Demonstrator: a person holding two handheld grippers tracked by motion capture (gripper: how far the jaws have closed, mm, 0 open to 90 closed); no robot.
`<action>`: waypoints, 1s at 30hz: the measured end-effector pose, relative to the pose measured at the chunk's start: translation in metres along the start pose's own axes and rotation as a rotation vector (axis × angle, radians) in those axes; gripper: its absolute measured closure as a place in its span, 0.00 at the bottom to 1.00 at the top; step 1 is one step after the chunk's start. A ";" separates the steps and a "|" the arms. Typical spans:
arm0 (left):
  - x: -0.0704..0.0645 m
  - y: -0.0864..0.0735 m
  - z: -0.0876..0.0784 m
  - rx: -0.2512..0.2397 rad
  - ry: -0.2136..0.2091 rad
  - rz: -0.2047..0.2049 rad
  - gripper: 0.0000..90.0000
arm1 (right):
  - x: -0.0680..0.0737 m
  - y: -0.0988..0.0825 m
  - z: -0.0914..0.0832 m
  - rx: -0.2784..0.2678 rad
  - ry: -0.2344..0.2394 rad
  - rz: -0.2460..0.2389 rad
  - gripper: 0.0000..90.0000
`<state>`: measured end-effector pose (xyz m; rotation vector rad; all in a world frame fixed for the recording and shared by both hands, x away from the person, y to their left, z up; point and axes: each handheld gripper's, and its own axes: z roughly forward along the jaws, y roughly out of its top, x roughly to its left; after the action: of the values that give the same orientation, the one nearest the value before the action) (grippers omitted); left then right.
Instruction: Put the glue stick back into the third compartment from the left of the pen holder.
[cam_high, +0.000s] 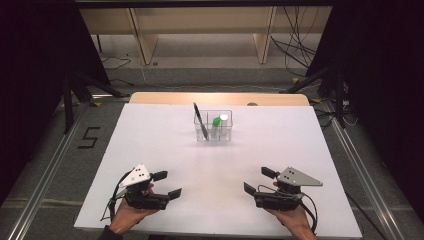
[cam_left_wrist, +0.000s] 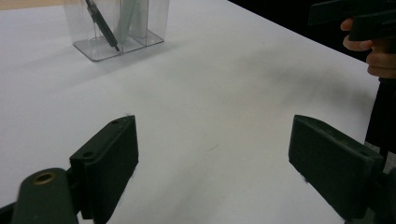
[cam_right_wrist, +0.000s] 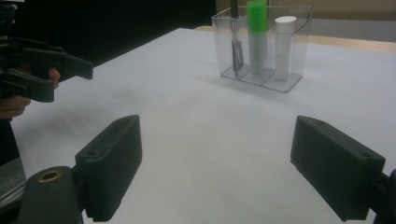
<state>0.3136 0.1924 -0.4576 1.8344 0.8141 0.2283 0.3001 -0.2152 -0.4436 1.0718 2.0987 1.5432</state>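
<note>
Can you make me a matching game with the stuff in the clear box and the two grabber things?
Things:
1. black pen
2. green-capped tube
3. white-capped tube
4. left gripper

Places or states:
A. middle compartment of the clear organizer
B. jaws wide open, holding nothing
C. leans out above the rim
D. end compartment, far from the pen

Pairs: 1-C, 2-A, 3-D, 4-B

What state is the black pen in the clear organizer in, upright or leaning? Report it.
Leaning. In the high view the black pen slants in the clear organizer, top toward the left, beside the upright green-capped marker.
</note>
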 end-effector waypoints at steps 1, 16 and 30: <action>0.000 -0.001 0.000 -0.001 -0.001 -0.004 0.17 | 0.000 -0.001 -0.001 0.000 0.000 0.002 0.19; 0.003 -0.001 -0.001 -0.011 0.011 -0.012 0.17 | 0.000 -0.015 -0.008 0.013 -0.024 0.010 0.19; 0.004 -0.001 -0.001 -0.008 0.016 -0.007 0.17 | -0.004 -0.017 -0.008 0.015 -0.038 0.023 0.19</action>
<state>0.3161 0.1958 -0.4586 1.8239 0.8299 0.2416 0.2916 -0.2256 -0.4567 1.1262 2.0832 1.5076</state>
